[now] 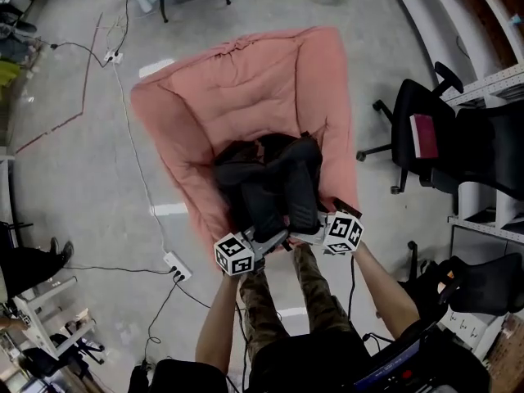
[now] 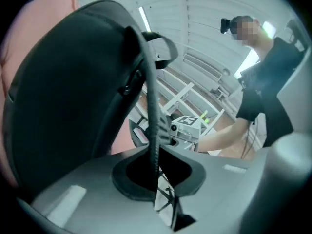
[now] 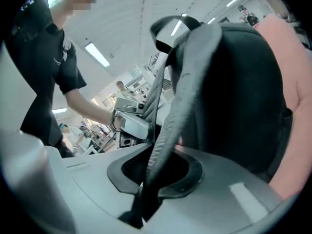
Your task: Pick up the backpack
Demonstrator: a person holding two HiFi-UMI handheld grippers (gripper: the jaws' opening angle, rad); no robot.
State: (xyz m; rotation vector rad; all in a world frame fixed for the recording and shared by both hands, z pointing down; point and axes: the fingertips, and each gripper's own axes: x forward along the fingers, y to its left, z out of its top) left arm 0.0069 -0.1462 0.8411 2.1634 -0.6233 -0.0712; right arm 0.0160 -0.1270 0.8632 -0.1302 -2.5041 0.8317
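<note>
Jaws, both pairs: closed. Left gripper (image 2: 157,178) was clamped on the left shoulder strap (image 2: 152,106), seen edge-on and running up from the pads. Right gripper (image 3: 152,179) was clamped on the right shoulder strap (image 3: 181,91), a broader grey padded band

Entries, largest first:

1. Floor (image 1: 74,170): bare grey concrete, crossed by loose cables
2. Cushion (image 1: 237,97): large, pink, quilted, lying on the floor; it served as the bed for the bag
3. Office chair (image 1: 434,137): black, off to the right, well apart from the work
4. Backpack (image 1: 270,178): black, resting on the near end of the cushion with its straps towards the person, between the two grippers
5. Power strip (image 1: 176,264): white, on the floor just beside the cushion's near left corner

Reason for the hold, as a judgement: one strap per gripper shares the load and should keep the bag level as it comes up. The grip stage looked complete and the lift itself not yet done, since the bag lay against the cushion

Writing: no brand or label readable on bag or cushion; only the square black-and-white markers on the gripper cubes
</note>
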